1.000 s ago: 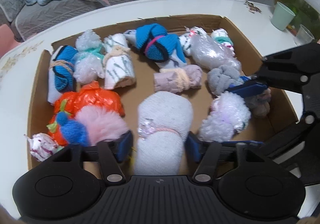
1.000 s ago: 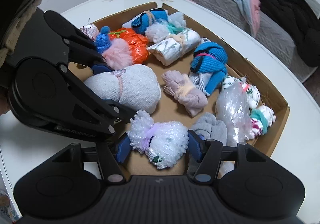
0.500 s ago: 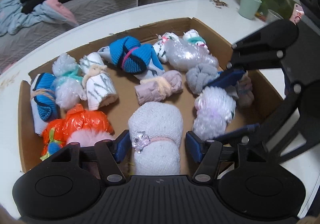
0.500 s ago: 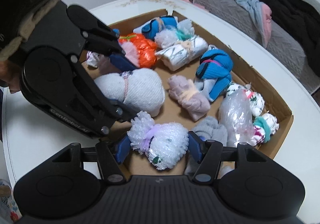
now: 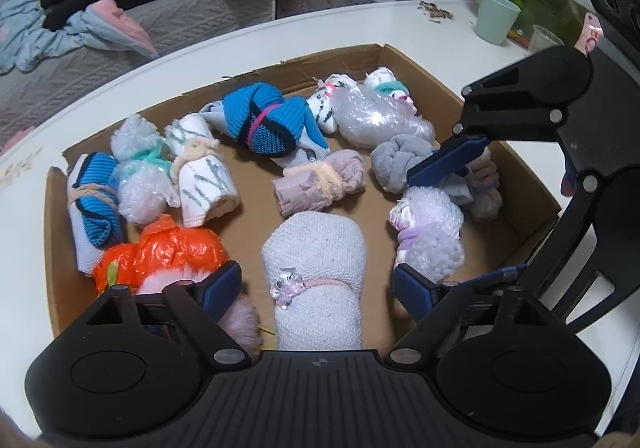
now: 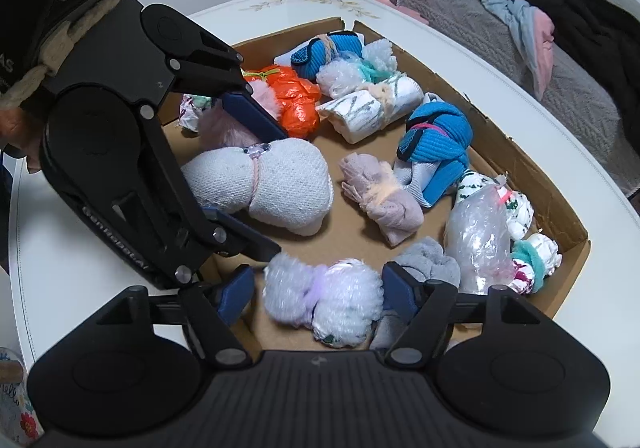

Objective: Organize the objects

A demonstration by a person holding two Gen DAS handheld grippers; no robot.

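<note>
Inside the cardboard box (image 5: 472, 96), the left gripper (image 5: 318, 286) is straddling a white knitted sock roll (image 5: 316, 268) with its jaws spread wide, not yet pinching. The right gripper (image 6: 318, 290) is bracketing a bubble-wrap bundle (image 6: 324, 298), also open, pads just beside it. Both bundles are looking light and squashy; gripping each across its tied middle is probably safest, since the plastic wrap may slip.

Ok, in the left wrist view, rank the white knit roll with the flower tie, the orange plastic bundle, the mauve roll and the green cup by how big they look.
1. White knit roll, though it is nearest the camera.
2. Orange plastic bundle, partly hidden.
3. Mauve roll.
4. Green cup, farthest away, so its true size is unsure.
</note>
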